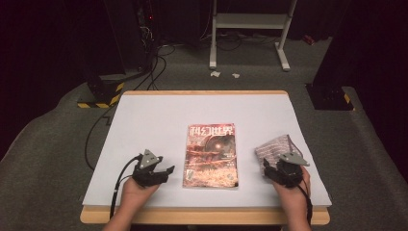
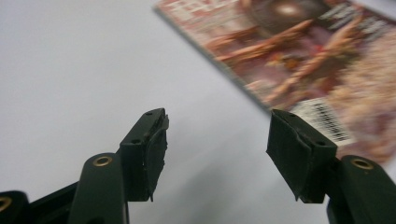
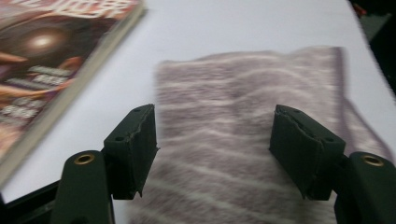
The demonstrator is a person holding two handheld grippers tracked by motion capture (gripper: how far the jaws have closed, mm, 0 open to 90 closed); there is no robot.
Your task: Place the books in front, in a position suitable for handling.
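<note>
Both grippers gape empty: right gripper over the cloth at lower right; drop squarely and pinch its near edge, left gripper clear of the magazine

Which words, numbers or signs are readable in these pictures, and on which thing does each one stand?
"科幻世界": large title across the top of the magazine cover, high view.
Barcode label at the magazine's corner, left gripper view: bars show, digits too blurred to read.
Smaller cover lines on the magazine: too small and blurred to read.
Cloth, grippers, table: no text.
</note>
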